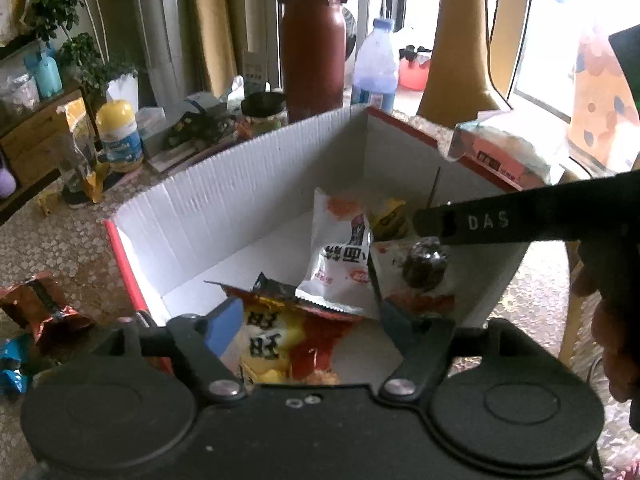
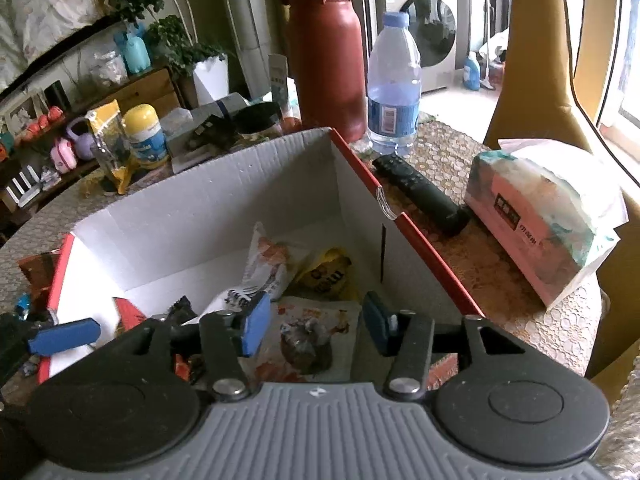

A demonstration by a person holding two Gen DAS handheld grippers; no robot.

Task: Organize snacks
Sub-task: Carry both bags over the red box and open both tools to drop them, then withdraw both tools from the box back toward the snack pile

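Over the open box [image 2: 224, 200], both grippers hover pointing down; left gripper [image 1: 312, 320] fingers spread wide, nothing between them; right gripper [image 2: 316, 320] fingers apart too, dark wrapped snack [image 2: 306, 344] lying loose below the gap, not pinched. Inside already: white packet [image 1: 340, 264] near centre, yellow pack [image 2: 330, 276] at 1 o'clock, red-yellow bag [image 1: 280, 340] at 6. Left to do: crinkled orange bag [image 1: 38, 304] and blue wrapper [image 1: 12, 364] on the counter [image 1: 52, 240] at 9 o'clock; roughly two-thirds done, I'd judge.

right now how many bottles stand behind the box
2: a tall red flask at the box's far corner, and a clear water bottle right of it. Others may be hidden.
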